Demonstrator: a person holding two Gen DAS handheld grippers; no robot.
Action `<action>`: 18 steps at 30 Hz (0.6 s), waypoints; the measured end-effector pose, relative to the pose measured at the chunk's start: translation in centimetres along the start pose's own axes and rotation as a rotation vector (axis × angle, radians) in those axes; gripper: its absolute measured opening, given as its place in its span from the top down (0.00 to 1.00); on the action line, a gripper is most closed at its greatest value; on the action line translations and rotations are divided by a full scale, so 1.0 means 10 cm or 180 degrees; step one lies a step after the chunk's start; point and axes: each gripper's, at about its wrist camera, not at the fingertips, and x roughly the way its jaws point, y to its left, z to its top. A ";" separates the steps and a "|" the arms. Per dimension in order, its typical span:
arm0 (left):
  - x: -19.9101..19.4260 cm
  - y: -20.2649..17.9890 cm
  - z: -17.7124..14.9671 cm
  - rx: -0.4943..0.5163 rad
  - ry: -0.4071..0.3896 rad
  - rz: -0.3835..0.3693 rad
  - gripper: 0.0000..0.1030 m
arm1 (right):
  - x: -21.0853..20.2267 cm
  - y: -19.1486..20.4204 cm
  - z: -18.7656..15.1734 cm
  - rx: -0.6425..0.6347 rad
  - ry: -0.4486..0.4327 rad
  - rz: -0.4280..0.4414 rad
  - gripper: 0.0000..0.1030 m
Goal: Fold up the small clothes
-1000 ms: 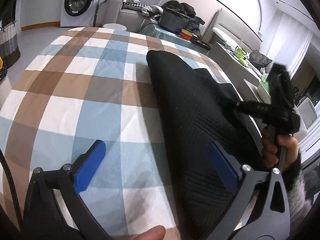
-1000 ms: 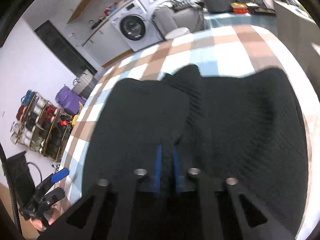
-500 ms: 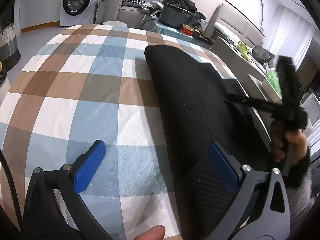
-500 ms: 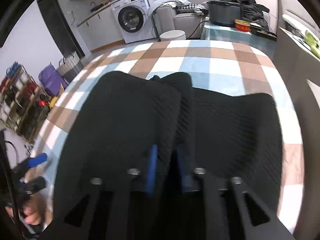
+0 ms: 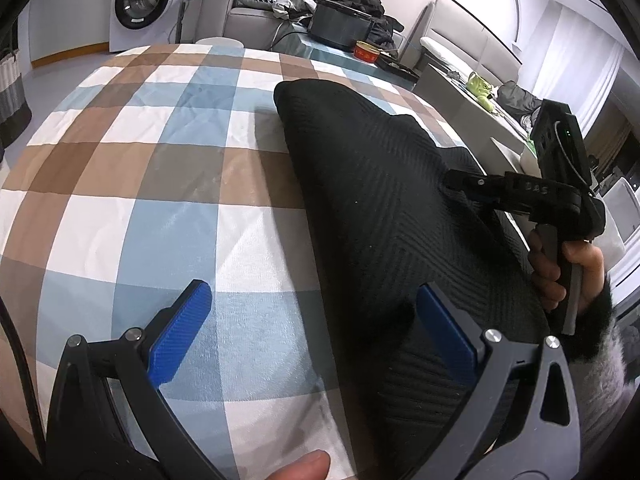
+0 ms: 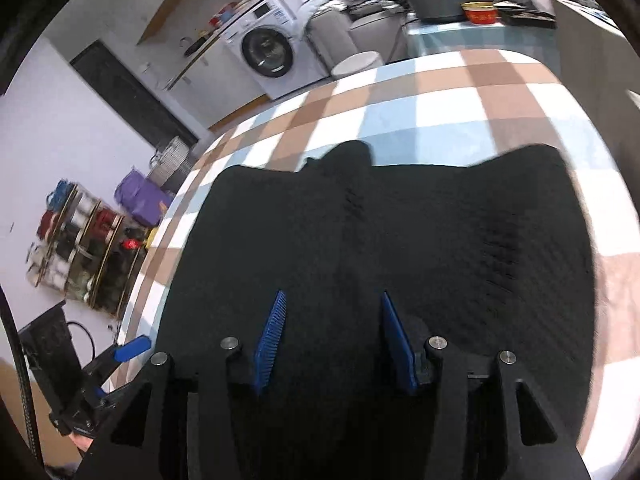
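A black ribbed knit garment [image 5: 372,200] lies on the checked tablecloth [image 5: 160,184], folded along its left side; it also fills the right wrist view [image 6: 400,232]. My left gripper [image 5: 312,320] is open and empty, hovering at the garment's near left edge, its right pad [image 5: 444,332] over the cloth. My right gripper [image 6: 332,332] is open just above the garment, with nothing between its blue pads [image 6: 272,332]. It also shows in the left wrist view [image 5: 452,179], low over the garment's right part.
A washing machine [image 5: 144,4] and a sofa [image 5: 248,24] with clothes stand beyond the table. A grey counter [image 5: 460,92] runs along the right edge. A shelf of bottles [image 6: 80,248] stands on the floor at left.
My right gripper has opened and let go of the garment fold it held shut a second ago. The garment now lies flat. The left gripper has hardly moved.
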 end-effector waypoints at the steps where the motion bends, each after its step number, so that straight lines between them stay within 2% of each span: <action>1: 0.01 0.01 0.00 -0.0007 0.0006 -0.0003 0.02 | 0.03 0.05 0.00 -0.0074 0.0009 -0.0065 0.69; 2: 0.01 0.01 0.01 -0.0014 0.0010 -0.0007 0.02 | 0.05 0.07 0.00 -0.0115 0.0011 -0.0081 0.74; 6: 0.05 0.04 0.02 -0.0035 0.0024 -0.0023 0.02 | 0.06 0.16 -0.02 -0.0296 -0.0026 -0.0219 0.85; 11: 0.03 0.06 0.02 -0.0053 0.0005 -0.0010 0.02 | -0.13 0.29 -0.03 -0.0389 -0.0267 -0.0205 0.89; 18: -0.22 0.03 0.01 -0.0062 -0.0162 -0.0019 0.02 | -0.85 0.76 -0.04 -0.0554 -0.0764 -0.0092 0.91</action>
